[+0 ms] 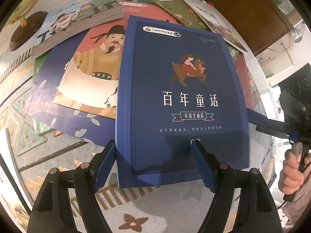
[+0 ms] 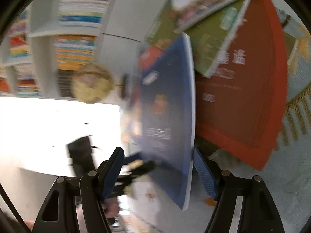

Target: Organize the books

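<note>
The books lie scattered on a pale woven rug patterned with orange and teal zigzags, triangles and a brown flower shape. A white wall panel runs along the rug's far edge, with a dark wooden cabinet at the upper right and a globe on a dark round base at the upper left. In the blurred right wrist view, white shelves packed with colourful book spines stand behind the globe.

The navy fairy-tale book, its cover showing a child riding a brown animal, sits raised above the pile. It overlaps a book with a robed, bearded figure, a larger dark blue book beneath that, a red book and green ones.

The left gripper has its jaws wide at the navy book's near edge, one finger beside the spine, the other over the cover; no squeeze is visible. The right gripper, held by a hand, straddles the book's side edge with wide jaws; whether they press on it cannot be told.
</note>
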The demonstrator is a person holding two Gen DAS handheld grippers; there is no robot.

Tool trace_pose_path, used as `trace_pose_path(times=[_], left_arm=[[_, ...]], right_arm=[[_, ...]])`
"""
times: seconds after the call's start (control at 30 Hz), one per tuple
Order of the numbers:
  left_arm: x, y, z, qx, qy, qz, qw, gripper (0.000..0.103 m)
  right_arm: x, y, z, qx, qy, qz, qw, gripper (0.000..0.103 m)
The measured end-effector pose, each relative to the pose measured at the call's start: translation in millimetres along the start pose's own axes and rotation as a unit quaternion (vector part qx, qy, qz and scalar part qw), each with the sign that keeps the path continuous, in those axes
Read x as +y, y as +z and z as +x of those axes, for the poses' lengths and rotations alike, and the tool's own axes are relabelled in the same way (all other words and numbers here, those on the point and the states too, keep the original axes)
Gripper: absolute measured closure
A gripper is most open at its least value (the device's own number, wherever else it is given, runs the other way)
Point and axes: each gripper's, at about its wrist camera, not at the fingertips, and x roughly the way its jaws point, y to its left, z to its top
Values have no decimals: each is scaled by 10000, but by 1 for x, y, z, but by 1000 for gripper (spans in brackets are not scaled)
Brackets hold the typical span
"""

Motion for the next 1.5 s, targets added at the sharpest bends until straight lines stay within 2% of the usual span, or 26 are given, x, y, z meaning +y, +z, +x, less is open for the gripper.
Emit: trace_pose_path(times=[0.03, 0.2, 0.3, 0.43, 0.63, 0.73, 0.8, 0.87, 0.93, 1.0, 1.03, 1.1, 1.13, 1.17, 1.2, 1.3, 1.37, 1.5], left_arm=[[1, 0, 0, 0, -3, -12, 10000, 29], [1, -1, 0, -13, 117, 34, 9999, 28], [0, -1, 0, -10, 103, 34, 9999, 28], [-5, -1, 3, 0, 179, 110, 9998, 25], [-4, -1, 3, 0, 145, 109, 9998, 25], [-6, -1, 4, -12, 168, 128, 9998, 25], [-6, -1, 4, -14, 201, 146, 9997, 25], [-7, -1, 4, -9, 215, 176, 9996, 24], [-8, -1, 5, -20, 199, 162, 9997, 24], [-5, 0, 4, -29, 95, 61, 9999, 23], [-4, 0, 4, -27, 81, 45, 10000, 22], [-6, -1, 4, -16, 145, 120, 9998, 22], [-7, -1, 5, -13, 172, 147, 9997, 22], [-8, -1, 5, -11, 194, 173, 9997, 22], [-9, -1, 6, -15, 204, 188, 9996, 22], [-5, 1, 4, -31, 61, 56, 10000, 22], [-1, 1, 0, -69, -64, -53, 9999, 22], [6, -2, -14, -243, -332, -229, 9989, 22]], right_arm=[[2, 0, -1, 16, 38, -46, 10000, 34], [-5, -4, 4, 180, -319, -84, 9993, 50], [-18, -8, 1, 153, -232, 222, 9994, 53], [-19, -8, 14, 351, -912, 166, 9951, 53], [-19, -5, 20, 517, -1077, 223, 9926, 55], [-22, -6, 19, 487, -1017, 348, 9930, 55], [-24, -6, 18, 446, -921, 440, 9938, 52], [-20, -6, 18, 443, -879, 321, 9946, 51], [-12, -7, 10, 321, -545, 136, 9979, 51], [-6, -7, 1, 228, 186, 117, 9995, 52], [-2, -7, 2, 279, 231, 68, 9993, 52], [3, -8, 11, 499, -299, -247, 9980, 52], [1, -10, 19, 641, -426, -248, 9967, 54], [-2, -11, 23, 687, -484, -207, 9962, 59], [-4, -12, 26, 684, -533, -186, 9961, 69], [-1, -13, 30, 527, -715, -268, 9957, 91], [7, -13, 30, 537, -839, -506, 9937, 95], [28, -14, 30, 631, -1194, -1043, 9853, 95]])
